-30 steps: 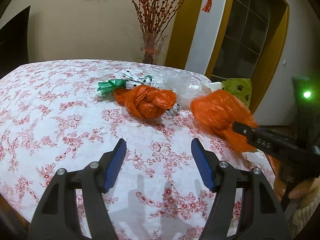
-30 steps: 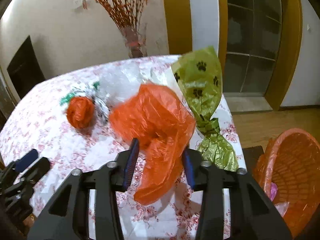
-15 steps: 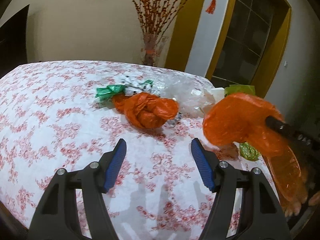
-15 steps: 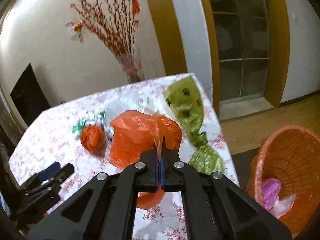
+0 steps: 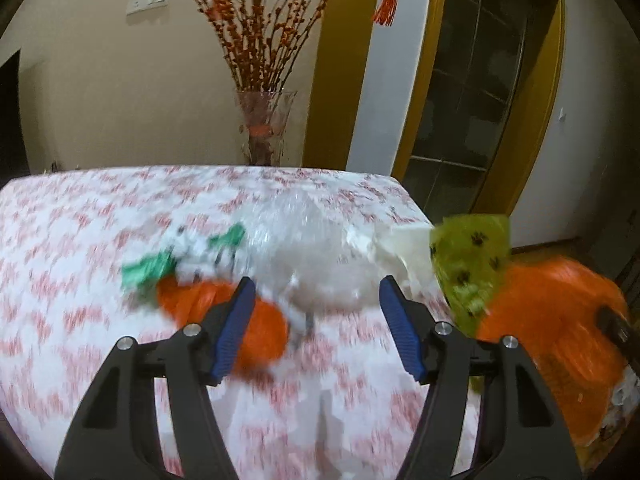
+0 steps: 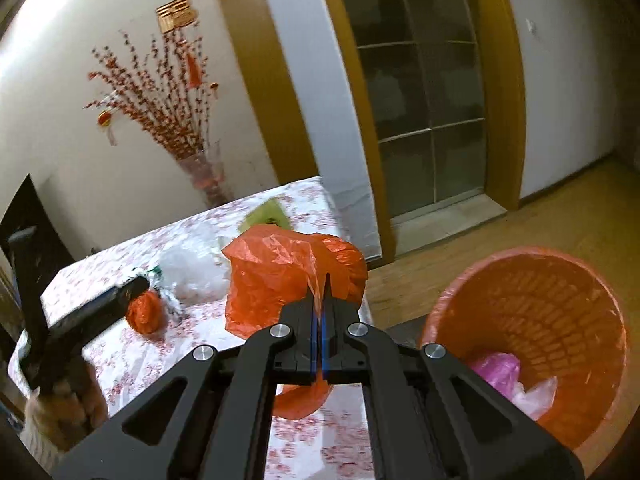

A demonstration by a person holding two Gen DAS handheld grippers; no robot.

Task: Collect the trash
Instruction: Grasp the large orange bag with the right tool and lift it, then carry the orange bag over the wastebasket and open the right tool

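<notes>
A floral tablecloth (image 5: 80, 340) covers the table; a vase of red branches (image 5: 264, 128) stands at twelve o'clock. The right gripper (image 6: 319, 312) pinches an orange bag (image 6: 280, 276), with the orange basket (image 6: 592, 308) at three o'clock. The left gripper (image 5: 316, 320) gapes wide, holding nothing.

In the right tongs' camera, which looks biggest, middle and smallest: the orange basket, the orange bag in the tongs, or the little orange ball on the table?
1. Orange basket, though it sits nearest.
2. Orange bag.
3. Orange ball, farther off.
</notes>
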